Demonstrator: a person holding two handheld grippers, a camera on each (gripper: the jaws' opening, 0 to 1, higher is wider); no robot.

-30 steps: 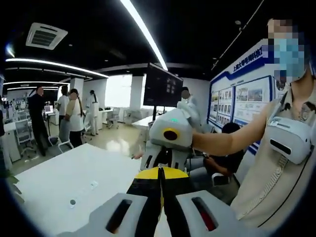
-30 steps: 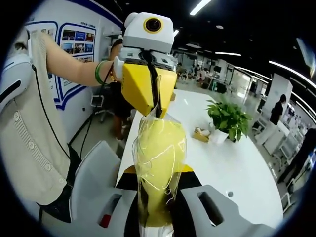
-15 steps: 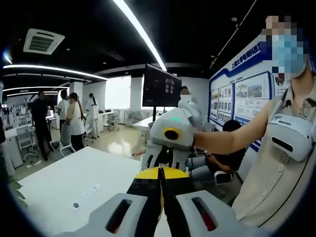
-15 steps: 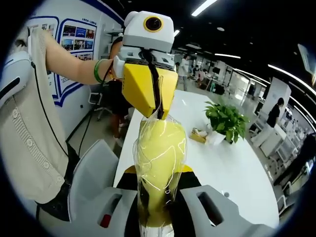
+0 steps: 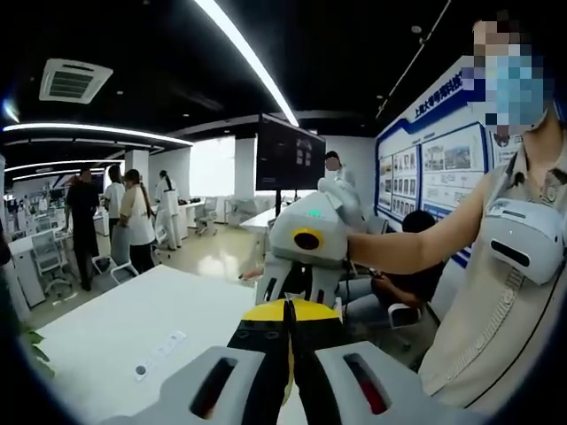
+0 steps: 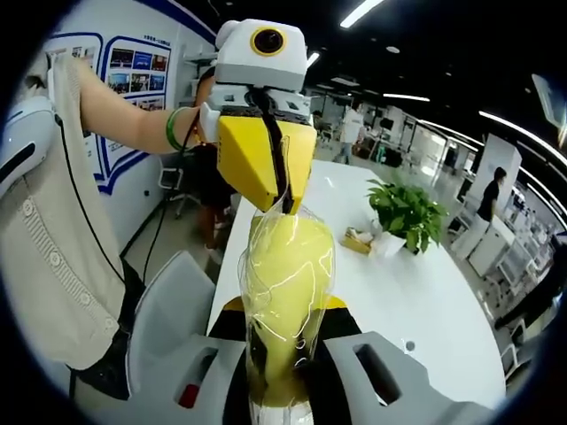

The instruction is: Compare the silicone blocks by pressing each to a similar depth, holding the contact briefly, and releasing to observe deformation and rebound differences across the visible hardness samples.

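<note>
The room is a big open office with a dark ceiling. Long bright light strips run across it, and a square air vent sits near them. A large white table has 2 small round spots on it. A black screen stands on a pole. A white wall with a blue stripe holds picture boards. People stand far off by desks and chairs. In the right gripper view, a green potted plant sits on the white table, beside a small yellow box.
</note>
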